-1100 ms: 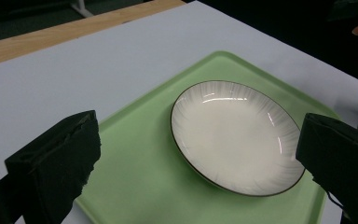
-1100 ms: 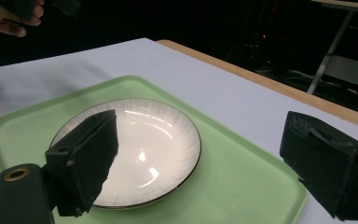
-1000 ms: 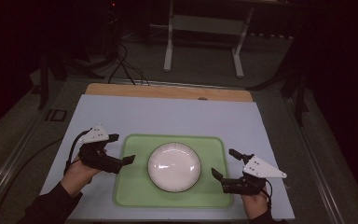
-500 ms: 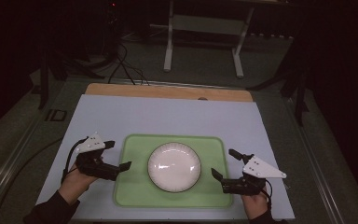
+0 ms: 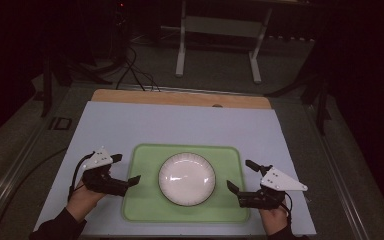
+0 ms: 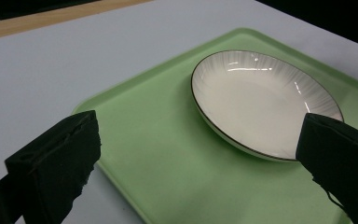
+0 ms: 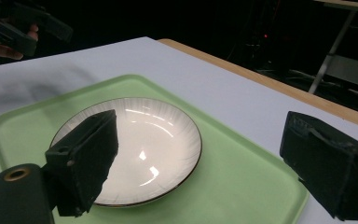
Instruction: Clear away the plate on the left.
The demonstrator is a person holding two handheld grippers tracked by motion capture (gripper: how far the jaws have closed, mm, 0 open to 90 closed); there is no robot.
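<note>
A white ribbed plate (image 5: 186,179) with a thin dark rim lies in the middle of a green tray (image 5: 140,202) on the pale table. My left gripper (image 5: 125,168) stands open at the tray's left edge, its jaws wide apart and empty. In the left gripper view the plate (image 6: 261,100) lies ahead on the tray (image 6: 154,154), between the left gripper's (image 6: 200,135) jaws but apart from them. My right gripper (image 5: 240,175) is open over the tray's right edge, holding nothing. Its own view has the plate (image 7: 144,144) just beyond the right gripper (image 7: 200,123).
The table top (image 5: 180,125) is pale blue-white with a wooden strip (image 5: 180,98) along its far edge. A metal stand (image 5: 217,45) and cables lie on the dark floor beyond. The other hand and its gripper (image 7: 21,28) appear far off in the right gripper view.
My left gripper has drifted a little toward the near edge of the table, staying open. The right gripper, plate and tray have not moved.
</note>
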